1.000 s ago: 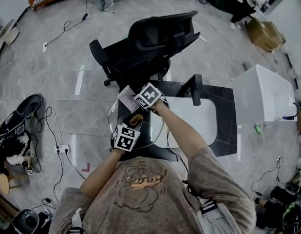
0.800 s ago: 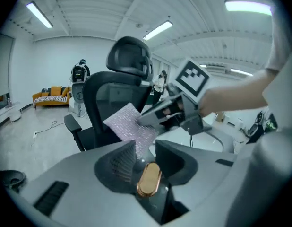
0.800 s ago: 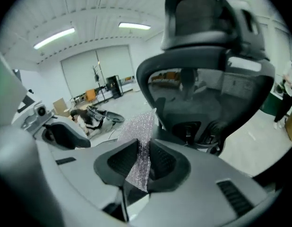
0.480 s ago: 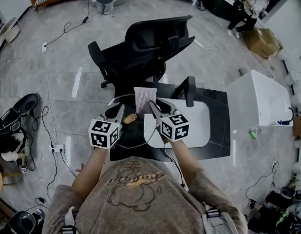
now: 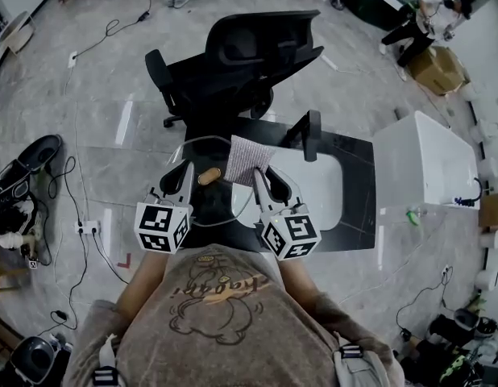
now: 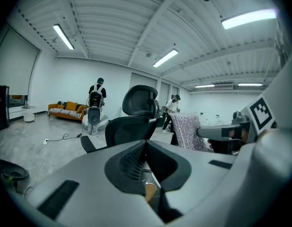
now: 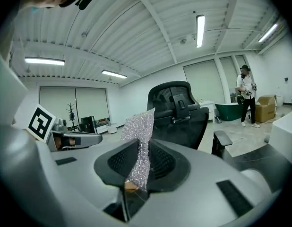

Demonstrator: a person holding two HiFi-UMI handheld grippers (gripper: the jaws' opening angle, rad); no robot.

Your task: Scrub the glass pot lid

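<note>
Left tool point(image 5: 184, 172): jaws closed together in the left gripper view; tip sat at the left rim of the lid point(image 5: 223, 200); thin glass edge pinched there, as far as the views showed; marker cube toward the holder's chest
Right tool point(image 5: 265, 172): jaws closed on the pad point(image 5: 249, 160); lower edge of the pad nipped between them; most of it stood free beyond the tips
Tools: side by side, near each other but apart; both pointed away from the holder, toward the chair point(image 5: 241, 63)
Lid: clear glass, round; over the dark worktop point(image 5: 358, 208), left of the sink point(image 5: 313, 192); lay between the two tools; could not tell whether it rested on the worktop or was lifted
Knob point(image 5: 207, 176): brown, wooden; at the lid's middle, just beside the left tool's tip; showed low under the jaws in both gripper views
Pad: silvery, mesh-like, rectangular; over the lid's right part, just right of the knob; contact with the glass could not be told
Worktop: dark, glossy; white sink set in its right half; black tap point(image 5: 313, 134) at the sink's far edge
Chair: black office chair; beyond the worktop's far edge
Surroundings: white cabinet point(image 5: 430, 168) right of the worktop; cables on the grey floor at left; a person point(image 5: 430, 14) stood well off at top right
</note>
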